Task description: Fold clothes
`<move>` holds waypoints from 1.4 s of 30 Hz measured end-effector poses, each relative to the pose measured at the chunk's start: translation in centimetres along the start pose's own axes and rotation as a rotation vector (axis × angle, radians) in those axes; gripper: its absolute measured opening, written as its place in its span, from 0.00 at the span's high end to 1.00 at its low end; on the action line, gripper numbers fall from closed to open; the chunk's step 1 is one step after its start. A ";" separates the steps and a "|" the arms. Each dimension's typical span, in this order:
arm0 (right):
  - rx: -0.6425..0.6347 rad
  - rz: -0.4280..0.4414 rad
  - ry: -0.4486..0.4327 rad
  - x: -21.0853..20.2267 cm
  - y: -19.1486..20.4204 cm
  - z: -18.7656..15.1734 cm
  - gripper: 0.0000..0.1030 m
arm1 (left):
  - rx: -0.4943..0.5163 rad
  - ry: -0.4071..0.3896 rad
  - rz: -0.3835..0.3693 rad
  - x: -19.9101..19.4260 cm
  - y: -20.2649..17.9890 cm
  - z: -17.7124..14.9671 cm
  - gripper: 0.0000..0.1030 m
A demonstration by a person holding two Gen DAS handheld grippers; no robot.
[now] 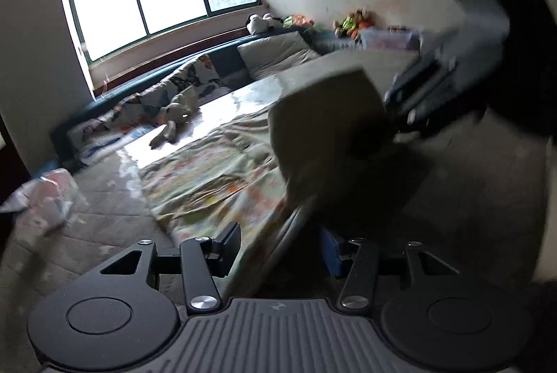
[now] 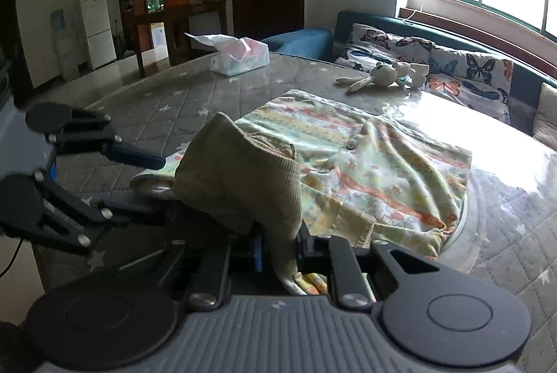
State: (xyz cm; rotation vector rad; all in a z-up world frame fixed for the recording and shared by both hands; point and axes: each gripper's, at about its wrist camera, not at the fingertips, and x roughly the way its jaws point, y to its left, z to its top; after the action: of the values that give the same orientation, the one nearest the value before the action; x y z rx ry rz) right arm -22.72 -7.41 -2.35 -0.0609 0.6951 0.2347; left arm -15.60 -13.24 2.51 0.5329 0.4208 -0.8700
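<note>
Olive ribbed cloth pinched in right hand-held gripper.

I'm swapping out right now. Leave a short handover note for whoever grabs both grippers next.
Right gripper: shut on the olive ribbed cuff of the patterned garment, lifted over it.
Left gripper: open, beside that cuff, holding nothing.
Garment lies spread on the quilted table; toy rabbit and tissue pack sit apart from it.
Done: sleeve picked up.
Left: lay the sleeve across, fold the body, smooth it.
</note>
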 end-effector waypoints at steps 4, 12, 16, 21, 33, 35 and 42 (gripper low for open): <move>0.009 -0.014 -0.019 -0.3 0.2 0.0 0.87 | 0.065 0.018 0.061 1.0 -0.3 -0.6 0.71; -0.003 -0.034 -0.078 -1.4 1.2 -0.8 0.93 | 0.114 -0.015 0.092 -0.7 -0.1 -1.2 0.95; -0.013 -0.025 -0.115 -3.2 1.7 -0.9 0.93 | 0.098 -0.051 0.067 -3.1 0.1 -0.9 0.96; -0.036 0.026 -0.131 -7.4 3.4 -1.9 0.93 | 0.087 -0.062 0.006 -8.1 -1.1 -0.9 0.96; -0.084 0.068 -0.103 -10.1 5.5 -0.9 0.93 | -0.004 -0.044 -0.028 -10.2 0.2 0.5 0.95; -0.077 0.066 -0.096 -9.4 4.7 0.3 0.93 | -0.024 -0.044 -0.012 -9.0 1.3 1.4 0.95; -0.053 0.060 -0.051 -5.0 0.7 6.1 0.93 | -0.092 -0.035 0.039 -4.7 5.3 4.5 0.95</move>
State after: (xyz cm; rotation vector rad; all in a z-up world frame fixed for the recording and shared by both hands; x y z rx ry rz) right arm -22.81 -6.89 5.56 -0.0846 0.6410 0.3117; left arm -13.40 -10.26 10.02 0.4396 0.4154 -0.8179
